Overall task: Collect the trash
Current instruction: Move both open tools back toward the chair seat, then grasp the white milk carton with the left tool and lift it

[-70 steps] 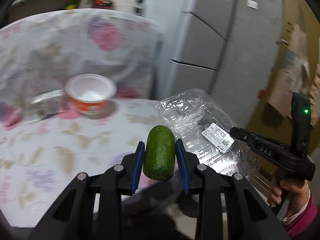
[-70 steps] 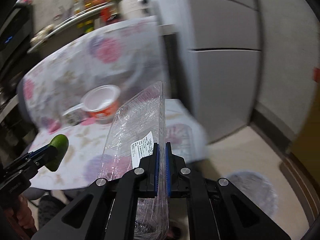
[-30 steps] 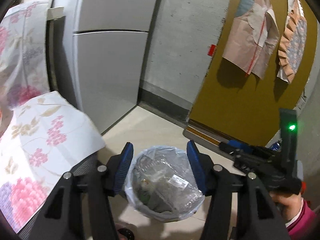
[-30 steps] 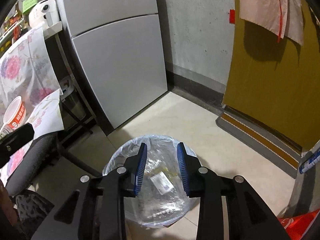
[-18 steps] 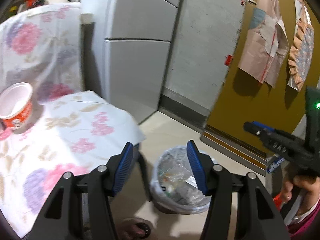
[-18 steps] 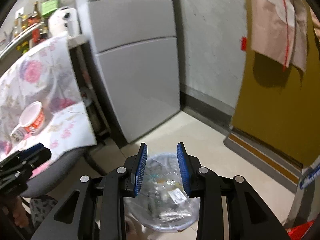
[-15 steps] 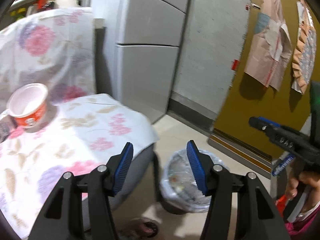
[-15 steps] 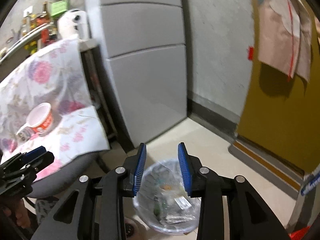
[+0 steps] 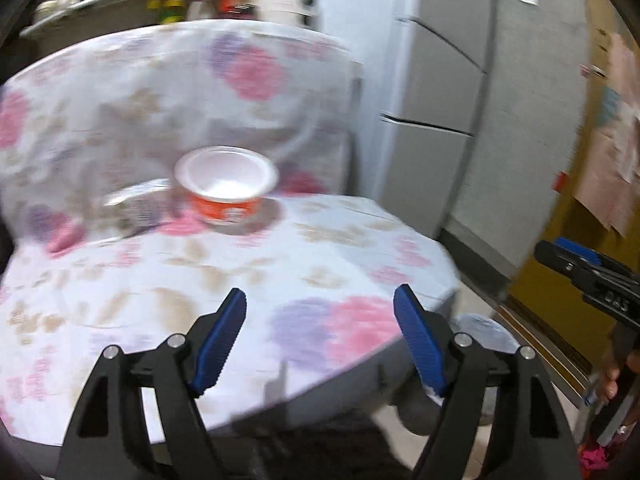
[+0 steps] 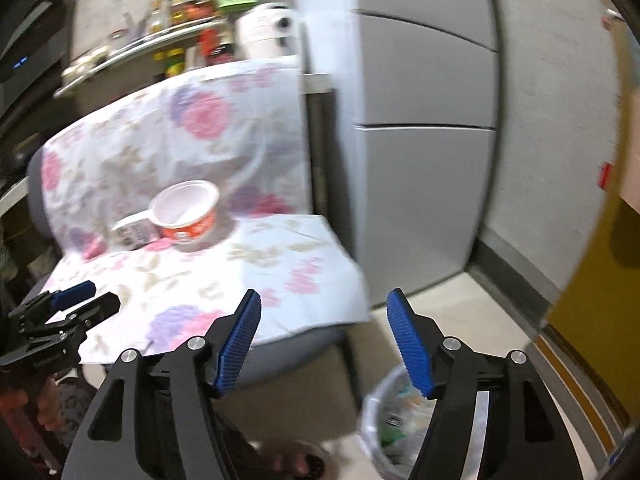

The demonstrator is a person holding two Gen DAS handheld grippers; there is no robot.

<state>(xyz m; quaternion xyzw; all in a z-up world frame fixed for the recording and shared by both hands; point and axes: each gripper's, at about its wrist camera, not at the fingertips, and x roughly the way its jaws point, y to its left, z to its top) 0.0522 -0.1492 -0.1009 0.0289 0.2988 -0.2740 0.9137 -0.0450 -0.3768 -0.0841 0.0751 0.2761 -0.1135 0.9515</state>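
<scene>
Left gripper (image 9: pixel 320 332) wide apart, nothing between the blue pads (image 9: pixel 218 340), hovering over the near edge of a seat draped in a floral cloth (image 9: pixel 256 264). Right gripper (image 10: pixel 324 336) also wide apart and empty, above the front right corner of the same cloth, partly over the floor (image 10: pixel 472 320). Orange-and-white paper bowl (image 9: pixel 226 190) upright at the back of the seat, near the draped backrest, white inside, looks empty. Small printed carton (image 10: pixel 134 234) lying just beside the bowl on its left, seemingly touching; blurred in the left wrist view. Lined trash bin (image 10: pixel 394 420) on the floor below the right front of the seat, clear bag with mixed scraps inside, partly hidden behind the right gripper's finger; in the left wrist view only the bin's rim (image 9: pixel 480 330) peeking out past the cloth edge. Left gripper seen from the right wrist view at the lower left (image 10: pixel 76 304), over the cloth's left edge, held by a hand. Right gripper seen from the left wrist view at the far right (image 9: pixel 584 268), well clear of the seat. Grey fridge (image 10: pixel 424 120) right of the seat, cluttered shelf (image 10: pixel 160 44) behind, yellow wall (image 9: pixel 560 264) at the far right. Both views motion-blurred.
</scene>
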